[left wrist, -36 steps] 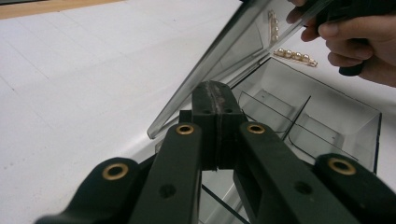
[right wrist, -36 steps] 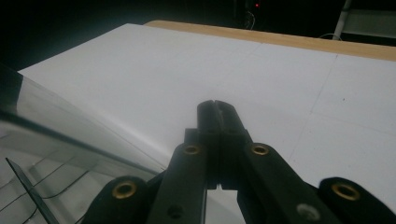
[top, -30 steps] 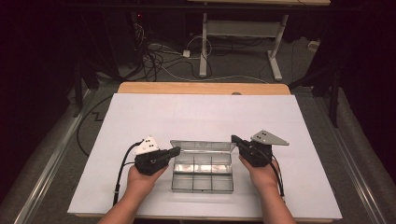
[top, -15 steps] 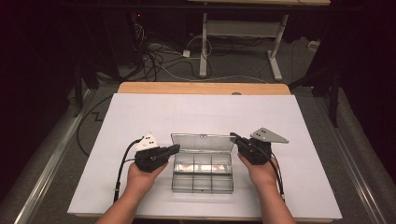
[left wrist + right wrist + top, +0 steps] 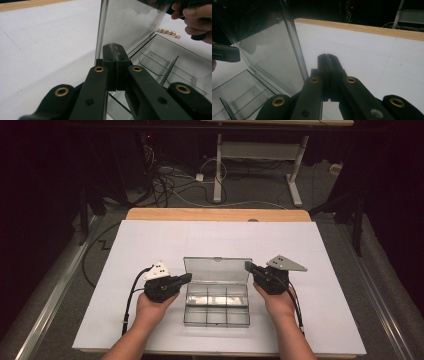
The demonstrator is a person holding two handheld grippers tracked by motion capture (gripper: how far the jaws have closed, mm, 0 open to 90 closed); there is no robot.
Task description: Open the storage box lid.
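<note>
Clear plastic organiser box (image 5: 216, 303) sits near the middle of the white table (image 5: 150, 240), toward the near edge, its hinged lid (image 5: 217, 268) raised and standing almost upright along the far side. Inside, thin dividers split the tray into small compartments in two rows.

At the box's left side, the left gripper (image 5: 188, 277) rests with its tips at the lid's left edge; its jaws are pressed together with nothing between them, which the left gripper view (image 5: 115, 51) shows plainly, the closed tips lying against the lower left corner of the transparent lid. A short row of pearl-like beads (image 5: 168, 32) on a gold bar lies beyond the tray in that view, close to the other hand's fingers (image 5: 197, 15).

On the right side, the right gripper (image 5: 248, 266) sits with its tips at the lid's right edge, jaws likewise pressed together and empty. In the right gripper view (image 5: 329, 58) the closed tips sit just beside the lid's edge; whether they touch it cannot be told.
</note>
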